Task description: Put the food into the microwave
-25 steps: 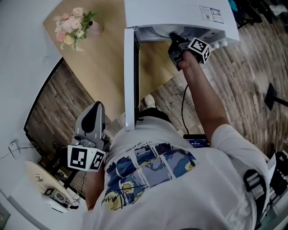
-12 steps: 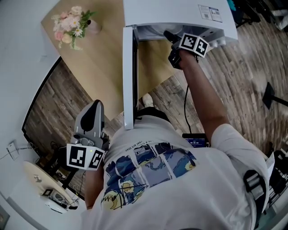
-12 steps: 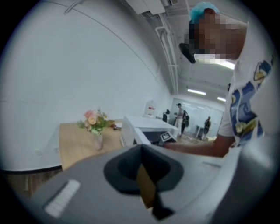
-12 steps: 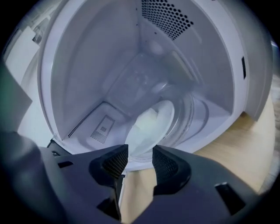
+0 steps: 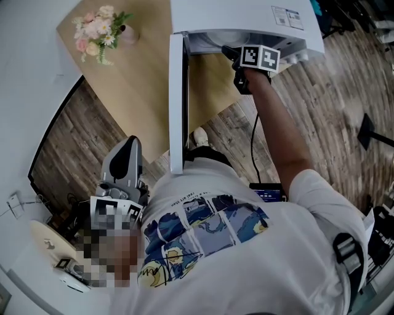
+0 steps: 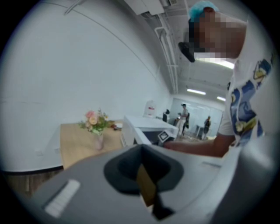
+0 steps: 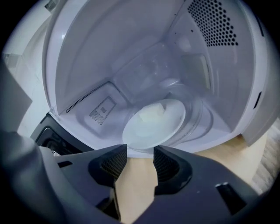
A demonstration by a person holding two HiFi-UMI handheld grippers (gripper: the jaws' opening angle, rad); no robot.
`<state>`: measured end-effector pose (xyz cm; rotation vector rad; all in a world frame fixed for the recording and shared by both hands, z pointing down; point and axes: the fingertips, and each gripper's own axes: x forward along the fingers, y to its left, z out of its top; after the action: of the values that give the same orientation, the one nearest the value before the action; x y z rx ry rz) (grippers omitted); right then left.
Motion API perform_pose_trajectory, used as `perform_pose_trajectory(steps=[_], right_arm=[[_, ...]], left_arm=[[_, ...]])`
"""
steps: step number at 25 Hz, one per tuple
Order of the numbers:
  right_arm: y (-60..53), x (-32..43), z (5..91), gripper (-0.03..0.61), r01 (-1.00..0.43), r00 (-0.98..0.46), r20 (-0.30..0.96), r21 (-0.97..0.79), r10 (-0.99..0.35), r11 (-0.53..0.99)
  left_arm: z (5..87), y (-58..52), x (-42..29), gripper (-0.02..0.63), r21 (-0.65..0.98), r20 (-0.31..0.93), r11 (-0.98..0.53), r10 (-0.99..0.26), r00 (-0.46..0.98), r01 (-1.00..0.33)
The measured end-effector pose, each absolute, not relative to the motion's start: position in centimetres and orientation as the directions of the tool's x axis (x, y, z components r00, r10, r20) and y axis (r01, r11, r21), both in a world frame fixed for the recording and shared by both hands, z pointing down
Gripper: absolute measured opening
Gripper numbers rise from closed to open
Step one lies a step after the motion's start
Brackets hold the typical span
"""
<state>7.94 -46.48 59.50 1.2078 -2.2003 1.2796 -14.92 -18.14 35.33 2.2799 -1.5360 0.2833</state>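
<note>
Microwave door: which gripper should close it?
Probably left. The left gripper hangs beside the free edge of the door, on its outer face. The right gripper, jaws just opened and empty, is in the microwave mouth before the plate.

In the head view the microwave is cut off by the picture's top edge, and its cavity is almost wholly hidden under its own top. The desk is cut off there too and partly covered by the open door. On the plate the food is seen only as a pale lump. Figures beyond the desk's far edge are too small to be made out.
</note>
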Motion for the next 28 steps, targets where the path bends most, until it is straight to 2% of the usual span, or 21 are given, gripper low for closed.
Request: perform_pose_trajectory(steps=[7,28], right_arm=[[-45.0,7.9,60.7,0.183,-0.813,-0.58,0.689,-0.523,-0.435,0.258],[-36.6,8.6,59.3,0.17,-0.832,-0.548,0.692,-0.509,-0.47,0.221]], left_arm=[[35.1,-17.7,-15.4,0.008,0.195,0.364,-0.33,-0.85,0.381,-0.924],[34.5,-12.6,-16.7,0.008,0.213,0.308,-0.412,-0.832,0.461,-0.886]])
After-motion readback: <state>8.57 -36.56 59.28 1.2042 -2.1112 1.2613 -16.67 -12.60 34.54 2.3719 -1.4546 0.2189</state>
